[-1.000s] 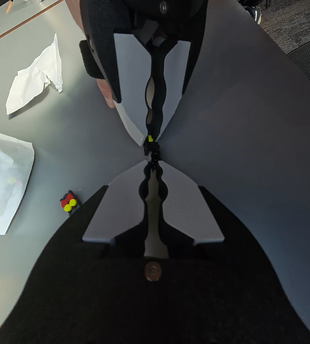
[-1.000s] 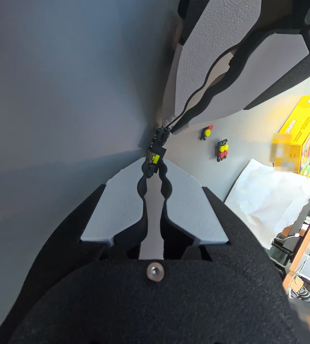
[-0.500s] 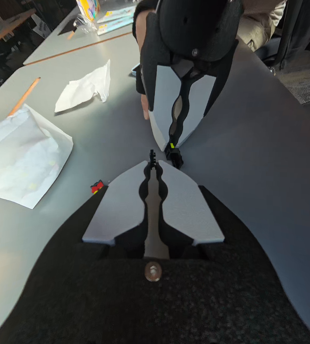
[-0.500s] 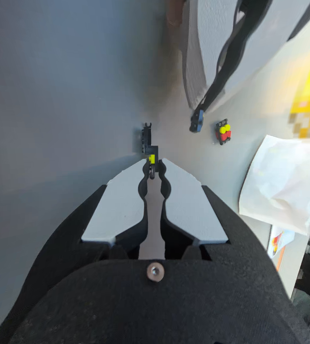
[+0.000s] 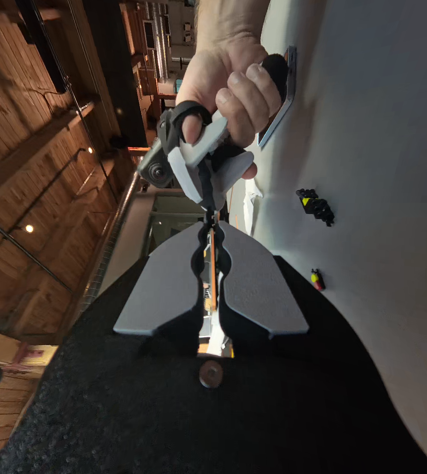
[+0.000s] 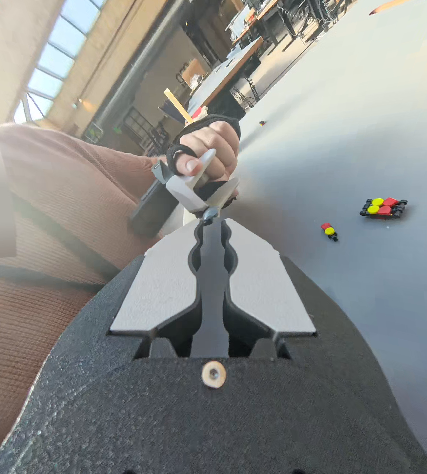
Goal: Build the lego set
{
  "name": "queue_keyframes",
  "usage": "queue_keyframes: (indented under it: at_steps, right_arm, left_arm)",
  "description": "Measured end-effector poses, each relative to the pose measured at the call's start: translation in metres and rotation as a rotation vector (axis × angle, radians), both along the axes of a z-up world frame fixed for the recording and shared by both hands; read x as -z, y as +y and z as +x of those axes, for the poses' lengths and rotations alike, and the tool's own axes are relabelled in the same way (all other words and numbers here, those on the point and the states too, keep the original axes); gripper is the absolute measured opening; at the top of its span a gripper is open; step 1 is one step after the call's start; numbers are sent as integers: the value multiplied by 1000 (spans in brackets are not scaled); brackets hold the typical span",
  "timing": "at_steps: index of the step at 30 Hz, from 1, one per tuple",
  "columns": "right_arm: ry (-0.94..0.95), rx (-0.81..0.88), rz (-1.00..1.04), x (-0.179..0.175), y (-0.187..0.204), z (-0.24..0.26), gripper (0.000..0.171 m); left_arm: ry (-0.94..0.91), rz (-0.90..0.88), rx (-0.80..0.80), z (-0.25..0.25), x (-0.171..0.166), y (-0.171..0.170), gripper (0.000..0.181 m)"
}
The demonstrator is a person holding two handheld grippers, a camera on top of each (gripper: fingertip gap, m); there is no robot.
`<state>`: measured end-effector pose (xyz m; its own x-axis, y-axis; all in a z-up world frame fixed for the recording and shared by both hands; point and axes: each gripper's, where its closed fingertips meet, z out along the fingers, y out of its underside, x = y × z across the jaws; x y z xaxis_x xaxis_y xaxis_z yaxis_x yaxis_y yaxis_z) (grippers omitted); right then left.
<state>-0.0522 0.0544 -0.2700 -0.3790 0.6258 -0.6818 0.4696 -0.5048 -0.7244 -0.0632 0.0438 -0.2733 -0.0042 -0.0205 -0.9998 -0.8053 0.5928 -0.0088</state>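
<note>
Left gripper (image 5: 210, 222) pinching black piece (image 5: 208, 218), tips nearly closed

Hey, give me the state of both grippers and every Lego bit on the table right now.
Left gripper: shut on small dark piece, held aloft.
Right gripper: tips at that piece, grip unclear.
Black-and-yellow assembly: lying loose.
Red-and-yellow assembly: lying loose.
Small red-and-yellow piece: lying loose.

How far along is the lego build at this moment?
Partly done: a black-and-yellow subassembly, a red-and-yellow block and a small red-yellow piece lie separate on the table. In hand: the left gripper pinches a small dark piece facing the right gripper. Joining remains.
</note>
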Motion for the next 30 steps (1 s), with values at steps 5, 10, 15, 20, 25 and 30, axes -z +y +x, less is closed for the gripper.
queue_keyframes:
  at_steps: [5, 10, 15, 20, 25, 30]
  right_arm:
    - [-36, -87, -54, -5, -9, -3, 14]
    - [-42, -104, -8, -6, -10, -7, 7]
    - [-26, -114, -29, -6, -13, -9, 4]
    - [53, -62, 82, -8, -13, -11, 4]
    - [267, 31, 206, -18, -4, -2, 4]
    - [441, 83, 372, -33, -7, 4, 4]
  left_arm:
    - [207, 182, 31, 3, -3, 3, 5]
    - [276, 222, 63, 6, -4, 0, 5]
    - [296, 190, 84, 7, 0, -2, 0]
    - [158, 33, 68, 7, 1, -1, 0]
    - [-312, -280, 66, -6, -18, -4, 0]
    - [-893, -884, 213, -7, -34, 2, 14]
